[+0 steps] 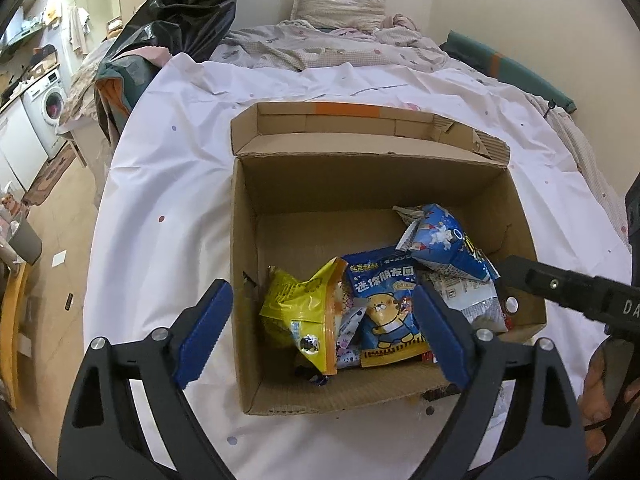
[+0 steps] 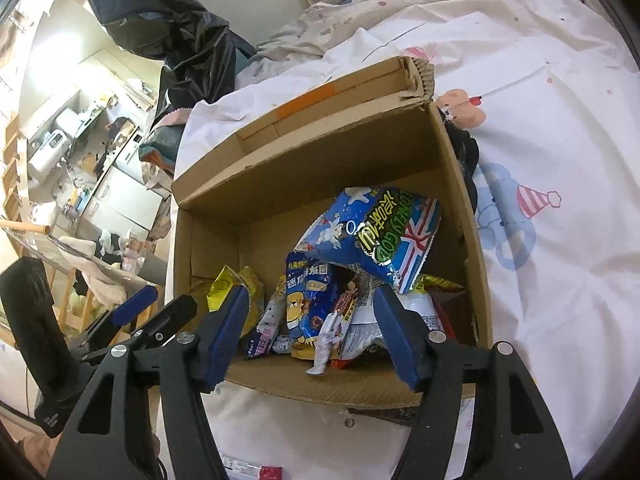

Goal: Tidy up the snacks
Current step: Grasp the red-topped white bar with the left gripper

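Snacks sit piled in an open cardboard box (image 1: pixel 248 208) on a white bedsheet (image 1: pixel 168 184).
Yellow packet (image 1: pixel 298 312), bear-print blue packet (image 1: pixel 386 304) and starry blue bag (image 2: pixel 372 236) lie inside; left gripper (image 1: pixel 320 336) and right gripper (image 2: pixel 310 336), 2 in all, hang above, jaws apart, holding nothing.

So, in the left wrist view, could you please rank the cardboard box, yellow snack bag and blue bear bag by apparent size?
1. cardboard box
2-3. yellow snack bag and blue bear bag: look alike, unranked.
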A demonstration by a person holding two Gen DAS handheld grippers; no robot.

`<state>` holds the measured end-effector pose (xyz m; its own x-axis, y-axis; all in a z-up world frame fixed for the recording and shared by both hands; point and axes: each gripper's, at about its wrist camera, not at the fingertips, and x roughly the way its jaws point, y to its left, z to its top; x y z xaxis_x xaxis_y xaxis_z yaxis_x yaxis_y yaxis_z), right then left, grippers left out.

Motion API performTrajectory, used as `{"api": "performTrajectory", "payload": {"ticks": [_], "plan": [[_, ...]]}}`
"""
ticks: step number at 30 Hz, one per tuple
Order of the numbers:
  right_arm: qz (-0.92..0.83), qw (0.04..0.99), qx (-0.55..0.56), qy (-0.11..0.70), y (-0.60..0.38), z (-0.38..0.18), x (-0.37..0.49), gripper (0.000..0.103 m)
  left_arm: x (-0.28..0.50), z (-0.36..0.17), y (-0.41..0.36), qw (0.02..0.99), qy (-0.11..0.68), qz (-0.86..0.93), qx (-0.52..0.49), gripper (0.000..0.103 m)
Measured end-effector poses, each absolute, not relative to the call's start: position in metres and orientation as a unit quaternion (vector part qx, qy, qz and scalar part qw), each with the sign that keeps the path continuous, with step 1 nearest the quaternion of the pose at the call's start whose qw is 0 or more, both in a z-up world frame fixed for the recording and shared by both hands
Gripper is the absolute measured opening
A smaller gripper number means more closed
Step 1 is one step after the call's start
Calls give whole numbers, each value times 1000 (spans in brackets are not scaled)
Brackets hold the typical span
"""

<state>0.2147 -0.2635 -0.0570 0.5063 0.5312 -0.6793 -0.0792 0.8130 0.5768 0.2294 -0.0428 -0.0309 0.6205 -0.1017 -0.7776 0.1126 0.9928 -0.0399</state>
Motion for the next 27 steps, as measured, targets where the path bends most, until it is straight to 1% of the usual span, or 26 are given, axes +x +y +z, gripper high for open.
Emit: {"api": "performTrajectory", "payload": {"ticks": [6,13,17,21,27], "plan": [[175,834,254,457,-272,-50,205,68,221,-24,-37,900,432,-66,1,89],[170,835,248,461,-273,-46,186,68,201,-15,-34,898,430,-81,34,89],[171,835,235,468,-269,-47,175,68,193,-12,-13,891,445,-88,-22,89],[166,831,242,473,-273,-50,158,68,183,-16,4,882,464,-73,-39,89],[154,823,265,478,-285,-58,137,68,169,-42,18,837,537,-89,-62,89]]}}
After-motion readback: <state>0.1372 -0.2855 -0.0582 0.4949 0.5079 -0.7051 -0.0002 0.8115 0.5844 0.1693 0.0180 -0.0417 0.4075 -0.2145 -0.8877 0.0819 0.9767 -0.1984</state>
